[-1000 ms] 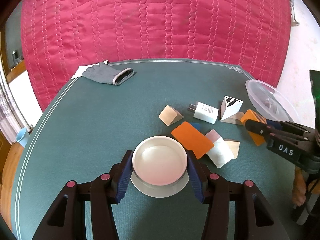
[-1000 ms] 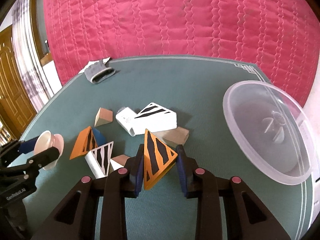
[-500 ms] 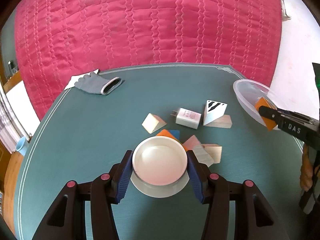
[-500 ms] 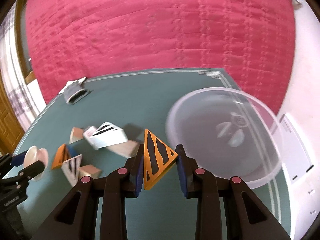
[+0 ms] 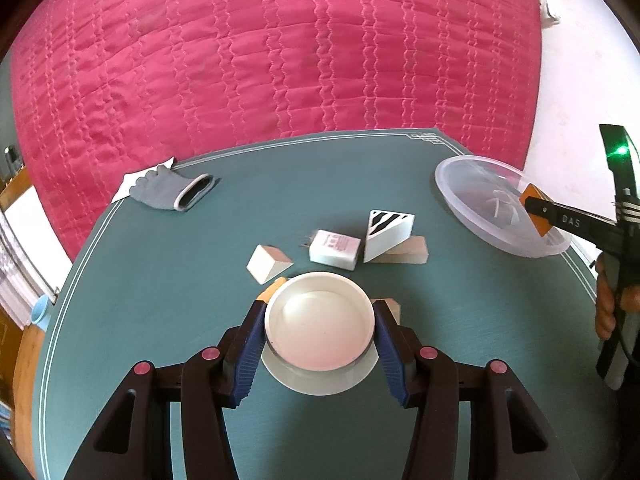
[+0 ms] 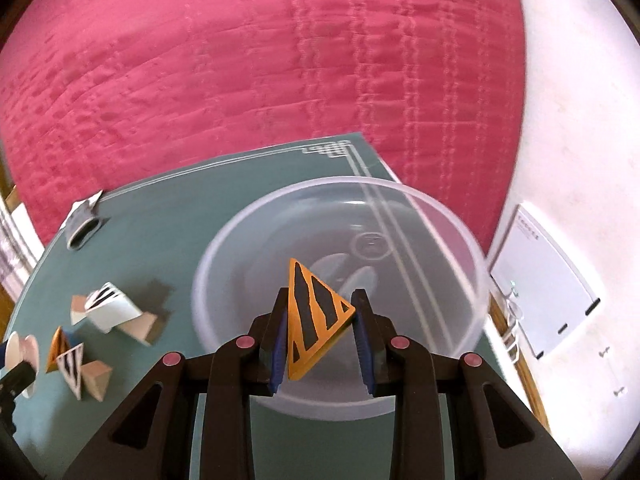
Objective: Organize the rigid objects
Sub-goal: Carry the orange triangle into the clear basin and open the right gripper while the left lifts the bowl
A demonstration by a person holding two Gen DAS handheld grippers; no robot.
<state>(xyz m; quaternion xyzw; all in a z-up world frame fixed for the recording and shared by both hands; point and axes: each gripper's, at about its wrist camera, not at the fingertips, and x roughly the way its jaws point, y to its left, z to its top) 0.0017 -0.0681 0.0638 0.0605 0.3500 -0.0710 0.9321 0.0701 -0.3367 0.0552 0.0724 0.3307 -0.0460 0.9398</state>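
Right wrist view has changed most: a second ago the right hand-held gripper held the orange wedge low over the green counter beside the pile of blocks, with the clear plastic bowl off to its right. Now the wedge hangs directly above the bowl's open mouth, and the blocks have slid to the far left of that view. The grip is unchanged, both blue pads clamped on the wedge's flat sides. The wedge is a triangular block, orange with black stripes, one point up and one point toward the right.

Left wrist view shows the same shift from the side: the right hand-held gripper was down at the blocks and now reaches over the bowl near the counter's right edge, with the wedge above the bowl's near rim. The left hand-held gripper stays clamped on the white dish, its pads pressed to the rim on both sides, held above the counter just in front of the blocks. Beyond the dish lie a plain wooden wedge, a white charger and a white block with black stripes leaning on a wooden block. A grey glove lies well apart at the counter's far left edge, before the pink quilt.
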